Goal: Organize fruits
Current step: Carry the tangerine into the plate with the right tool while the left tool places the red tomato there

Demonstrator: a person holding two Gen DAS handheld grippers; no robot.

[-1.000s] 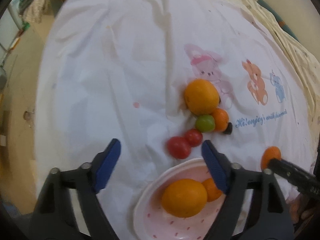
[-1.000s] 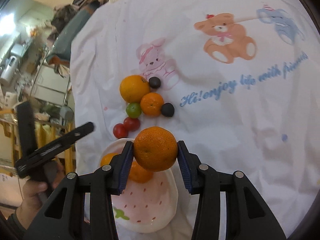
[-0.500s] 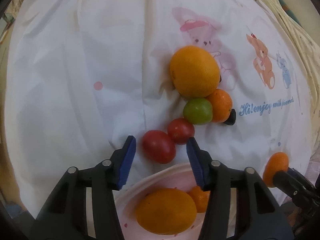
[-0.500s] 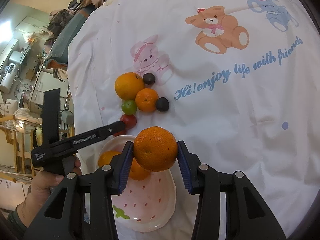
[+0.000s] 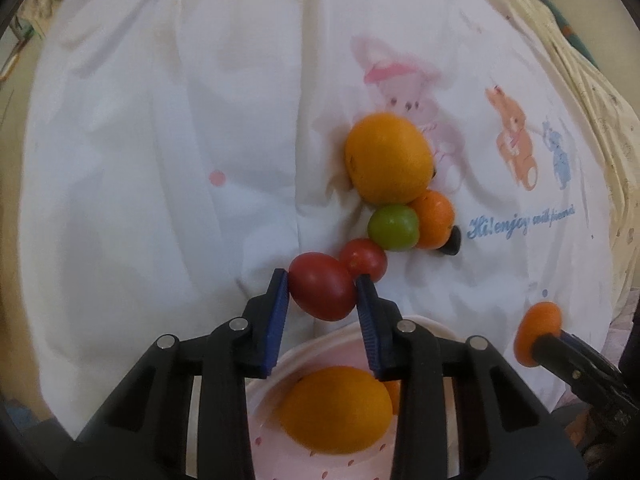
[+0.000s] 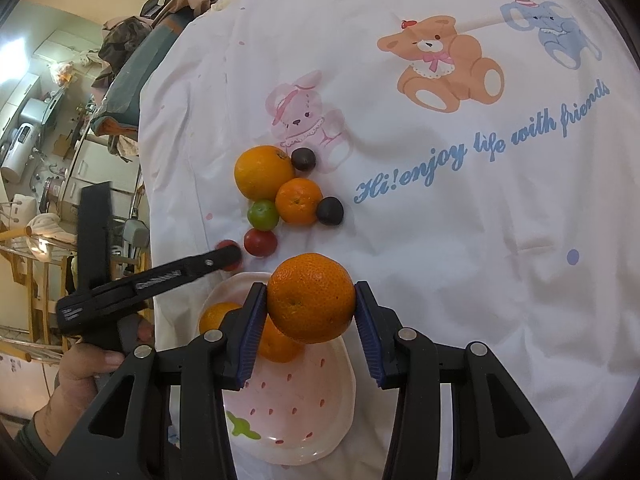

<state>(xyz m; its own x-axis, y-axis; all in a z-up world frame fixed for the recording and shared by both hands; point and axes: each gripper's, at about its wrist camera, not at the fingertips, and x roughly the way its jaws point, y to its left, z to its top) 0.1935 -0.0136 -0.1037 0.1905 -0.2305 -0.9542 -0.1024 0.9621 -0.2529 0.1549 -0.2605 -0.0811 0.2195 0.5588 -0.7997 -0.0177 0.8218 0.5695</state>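
White cartoon-print sheet (image 6: 460, 240) | left gripper (image 5: 322, 292) just closed onto red tomato (image 5: 322, 292) by pink plate (image 6: 312, 432) rim | right gripper (image 6: 311, 304) holding mandarin (image 6: 311, 304) above plate | cluttered room past sheet's left edge

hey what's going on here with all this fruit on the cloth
A person is sorting fruit with two handheld grippers. The left gripper has just been closing around a red tomato lying on the cloth. The right gripper holds a mandarin above the pink strawberry plate, which already has two oranges in it.
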